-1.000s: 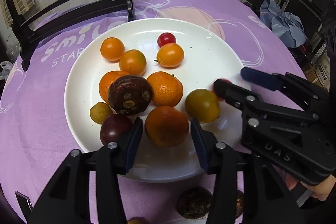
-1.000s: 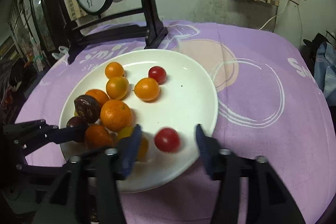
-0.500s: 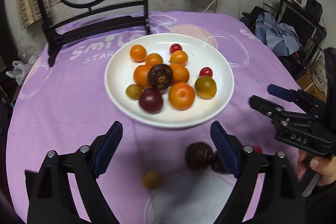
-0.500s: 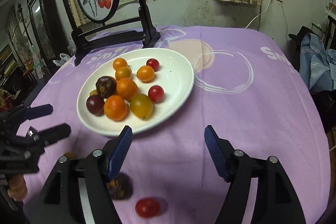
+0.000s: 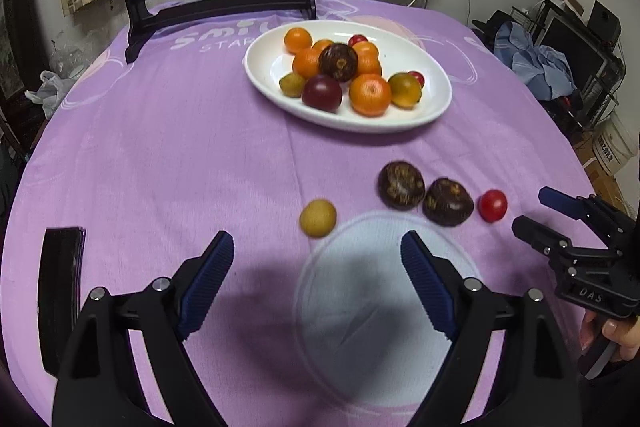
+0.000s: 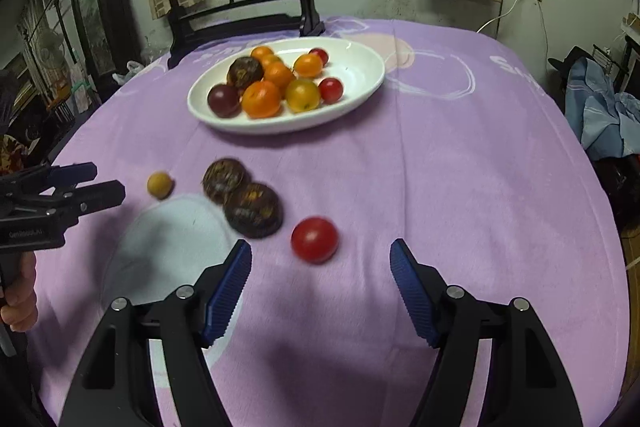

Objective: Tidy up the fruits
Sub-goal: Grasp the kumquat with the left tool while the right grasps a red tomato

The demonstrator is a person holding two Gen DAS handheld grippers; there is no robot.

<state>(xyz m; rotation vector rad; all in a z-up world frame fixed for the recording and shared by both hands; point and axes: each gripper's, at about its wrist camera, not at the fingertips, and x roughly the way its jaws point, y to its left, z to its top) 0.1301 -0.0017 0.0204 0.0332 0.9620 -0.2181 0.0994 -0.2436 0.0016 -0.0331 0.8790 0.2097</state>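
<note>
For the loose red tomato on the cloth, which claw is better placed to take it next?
Probably the right claw: it is open and the red tomato lies just ahead of its tips. The left claw, also open, faces the small yellow fruit, with the tomato off to its right past two dark fruits.

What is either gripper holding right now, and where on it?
Nothing. The left gripper and right gripper are both open and empty above the cloth; the red tomato lies loose ahead of the right one.

Dim window light, fisheye-bent edges, dark corners, near fruit motion-blurred, soft shadows
</note>
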